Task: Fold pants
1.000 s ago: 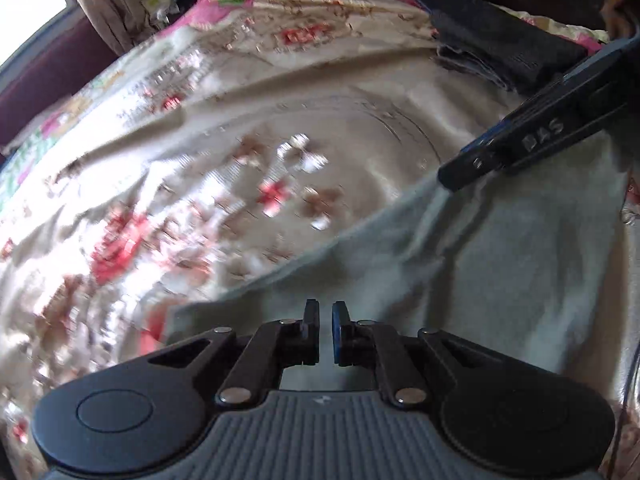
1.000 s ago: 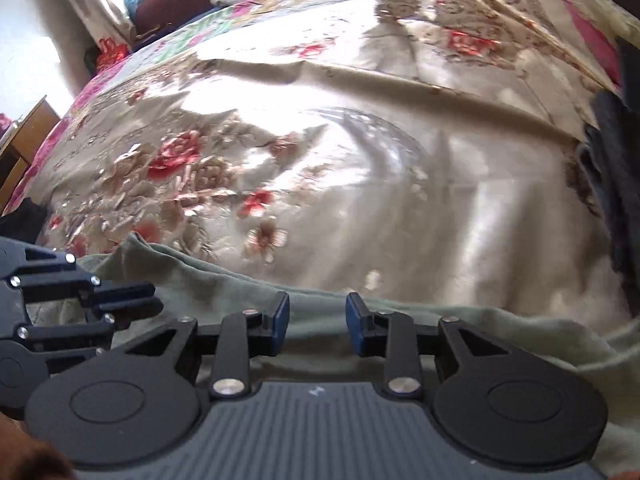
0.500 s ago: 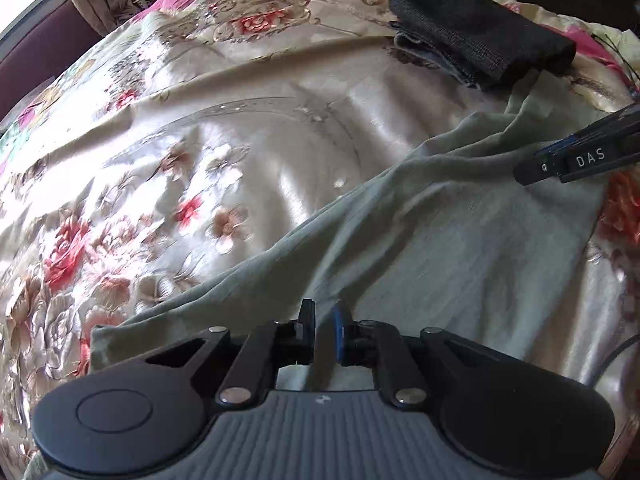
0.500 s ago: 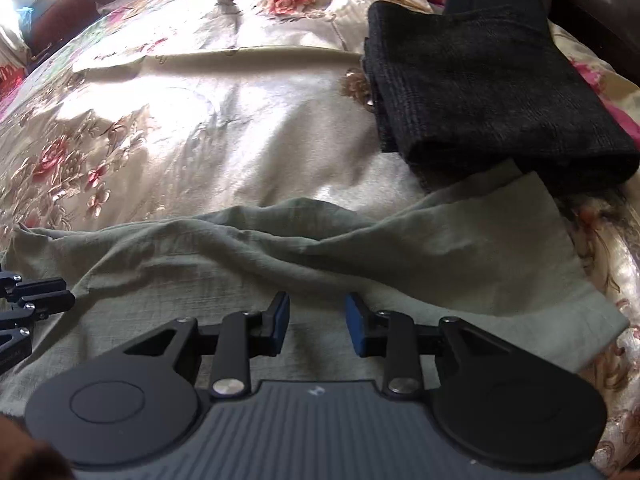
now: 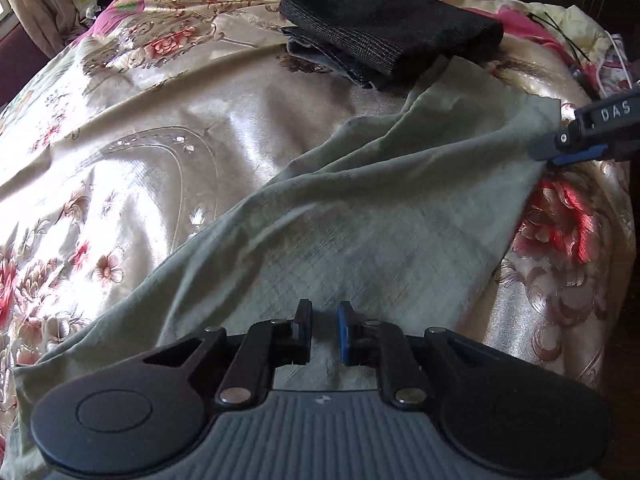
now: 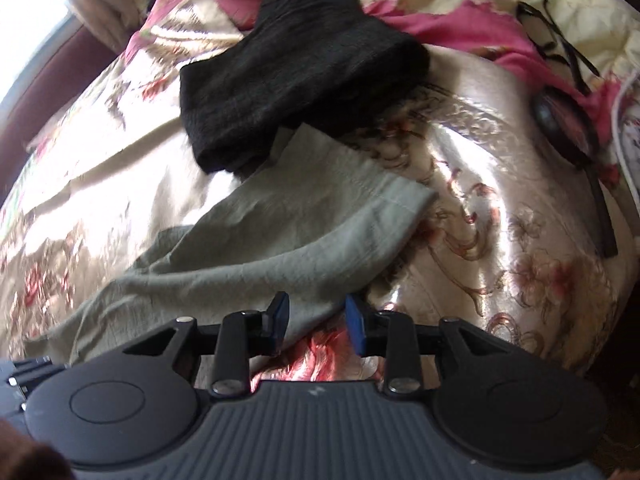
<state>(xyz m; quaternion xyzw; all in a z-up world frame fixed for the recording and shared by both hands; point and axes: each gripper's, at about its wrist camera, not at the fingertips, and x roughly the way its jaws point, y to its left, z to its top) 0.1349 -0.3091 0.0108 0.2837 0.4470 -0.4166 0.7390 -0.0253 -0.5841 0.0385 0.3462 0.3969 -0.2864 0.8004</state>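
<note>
Both grippers tilt steeply down over the bed point(image 5: 168, 128). Left gripper point(image 5: 323, 330) fingers narrow, a slim gap, nothing pinched; olive-grey pants point(image 5: 360, 216) spread flat under them. Right gripper point(image 6: 316, 322) fingers moderately apart, straddling the pants' near edge (no grip visible). Hem touches the folded black garment point(image 6: 296, 76). Bare bedspread left; glasses point(image 6: 560, 92) far right.

**A sunlit bed with a flowered cover**

A shiny cream bedspread point(image 5: 168, 152) with red and pink flowers covers the bed. Daylight falls from a window point(image 6: 36, 20) at far left, glaring off the satin. A beige curtain point(image 5: 44, 20) hangs there beside a dark maroon frame point(image 6: 60, 76). The far right lies in shadow.
</note>
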